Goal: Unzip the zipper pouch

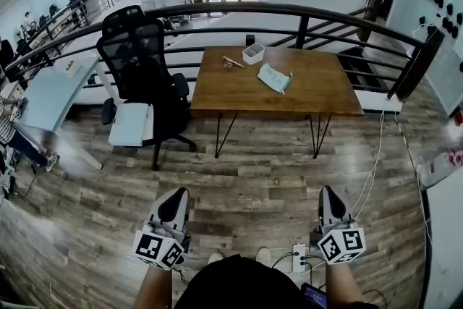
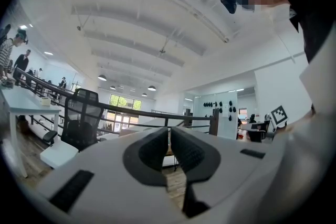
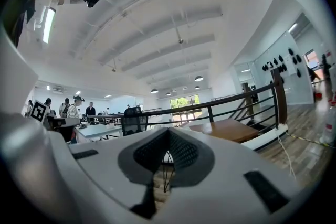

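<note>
L tool [image 1: 176,199] clenched, nothing btwn its jaws; R tool [image 1: 329,193] also clenched, empty. Both held level over the wood floor [image 1: 260,170], well short of the bench [image 1: 325,98]. Zipper pouch [image 1: 274,77] lies flat approx mid-bench, untouched. White box [image 1: 253,53] near far edge; office chair [image 1: 141,61] beside bench's left edge.

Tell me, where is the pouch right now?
In the head view, the pouch lies near the middle of the table, just right of a small white box and a little nearer the camera.
</note>
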The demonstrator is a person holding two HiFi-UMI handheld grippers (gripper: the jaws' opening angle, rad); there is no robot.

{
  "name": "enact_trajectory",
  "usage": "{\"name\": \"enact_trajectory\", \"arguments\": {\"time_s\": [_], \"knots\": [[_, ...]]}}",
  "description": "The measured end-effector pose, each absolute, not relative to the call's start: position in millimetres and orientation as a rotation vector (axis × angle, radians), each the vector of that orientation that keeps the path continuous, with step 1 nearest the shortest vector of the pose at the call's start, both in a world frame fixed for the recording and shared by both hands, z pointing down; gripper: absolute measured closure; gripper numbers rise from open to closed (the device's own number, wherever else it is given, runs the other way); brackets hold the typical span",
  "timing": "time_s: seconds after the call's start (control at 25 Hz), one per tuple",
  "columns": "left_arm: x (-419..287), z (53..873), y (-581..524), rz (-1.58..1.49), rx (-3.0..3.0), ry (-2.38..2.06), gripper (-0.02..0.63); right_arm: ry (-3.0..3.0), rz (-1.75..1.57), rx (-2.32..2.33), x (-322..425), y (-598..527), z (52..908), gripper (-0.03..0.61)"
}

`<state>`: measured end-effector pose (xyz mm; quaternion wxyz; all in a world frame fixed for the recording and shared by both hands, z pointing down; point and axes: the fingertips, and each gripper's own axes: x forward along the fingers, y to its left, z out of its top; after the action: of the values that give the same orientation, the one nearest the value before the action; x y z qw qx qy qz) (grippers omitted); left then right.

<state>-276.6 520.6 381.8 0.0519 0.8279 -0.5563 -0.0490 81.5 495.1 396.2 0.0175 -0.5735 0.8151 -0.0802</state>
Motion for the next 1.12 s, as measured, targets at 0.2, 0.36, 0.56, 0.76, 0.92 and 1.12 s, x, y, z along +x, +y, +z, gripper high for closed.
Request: {"name": "enact_trajectory", "arguments": {"time_s": [0.2,0.36,0.56,0.76,0.92,1.12], "knots": [[-268,383,516,-0.147,2.519,-1.690,0.591,2.544,-0.246,-1.750,78,490,394,0.583],[-247,385,508,-0.147,2.519,-1.674,0.591,2.555,-0.235,-1.735,90,488,393,0.583],[-205,382,487,-0.170,2.535,-1.647,0.591,2.563,-0.216,-1.738,121,477,392,0.580],[-157,380,470,-0.152,2.555,-1.644,0.591,2.558,-0.220,-1.739,163,465,393,0.566],[-133,378,465,-0.166,2.538,-1.662,0.589,2.564,-0.224,-1.713,184,462,393,0.538],[-118,378,458,-0.115,2.538,-1.704,0.352,2.608,-0.210,-1.667,193,456,393,0.334]]}}
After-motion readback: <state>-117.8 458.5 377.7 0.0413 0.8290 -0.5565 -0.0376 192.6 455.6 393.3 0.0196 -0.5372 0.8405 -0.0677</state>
